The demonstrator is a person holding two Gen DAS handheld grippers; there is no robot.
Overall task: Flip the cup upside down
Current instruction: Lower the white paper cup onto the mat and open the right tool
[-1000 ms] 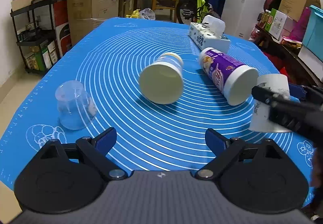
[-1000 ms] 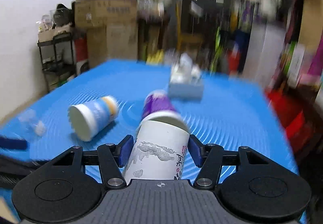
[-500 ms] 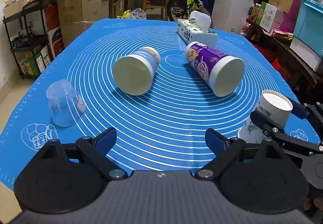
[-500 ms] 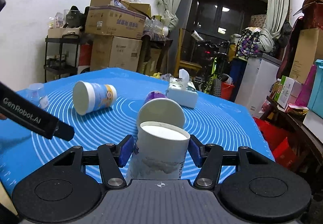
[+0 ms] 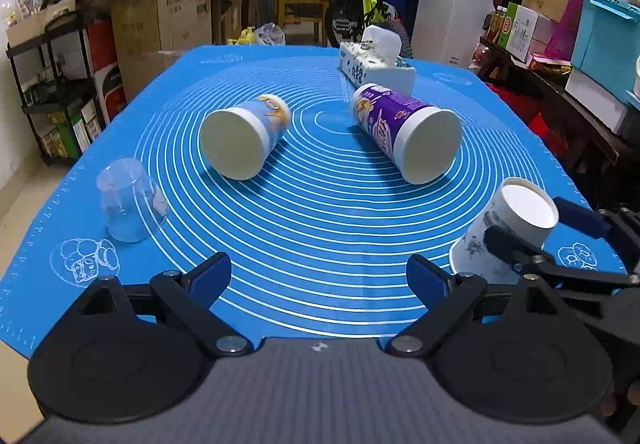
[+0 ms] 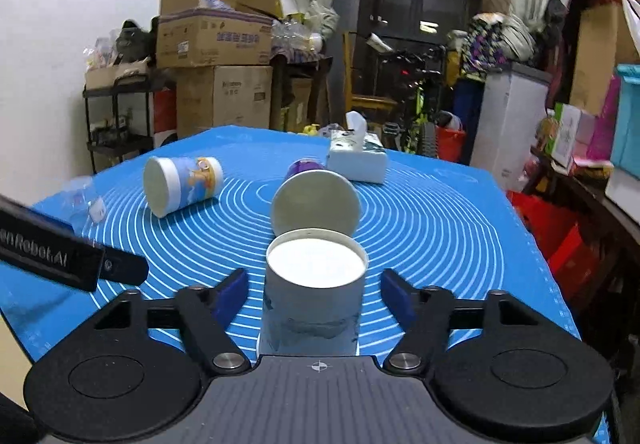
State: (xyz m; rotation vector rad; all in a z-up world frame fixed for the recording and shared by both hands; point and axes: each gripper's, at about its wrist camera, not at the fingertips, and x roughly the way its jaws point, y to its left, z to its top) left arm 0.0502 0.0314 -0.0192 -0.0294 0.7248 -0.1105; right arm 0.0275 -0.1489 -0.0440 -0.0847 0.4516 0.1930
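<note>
While the white paper cup point(image 6: 316, 284) is stood upside down, base uppermost, on the blue bench mat point(image 6: 440, 228), the right tool point(image 6: 314, 294) is spread apart around it; the left tool point(image 5: 318, 276) is spread wide, holding nothing.

Table's covered by a blue mat point(image 5: 320, 228) with white rings. On it: white cup point(image 5: 516, 220) upside down near the right edge, clear cup point(image 5: 128, 204) inverted at left, two tubs on their sides, blue point(image 5: 244, 136) and purple point(image 5: 404, 132), tissue box point(image 5: 372, 68) behind.
</note>
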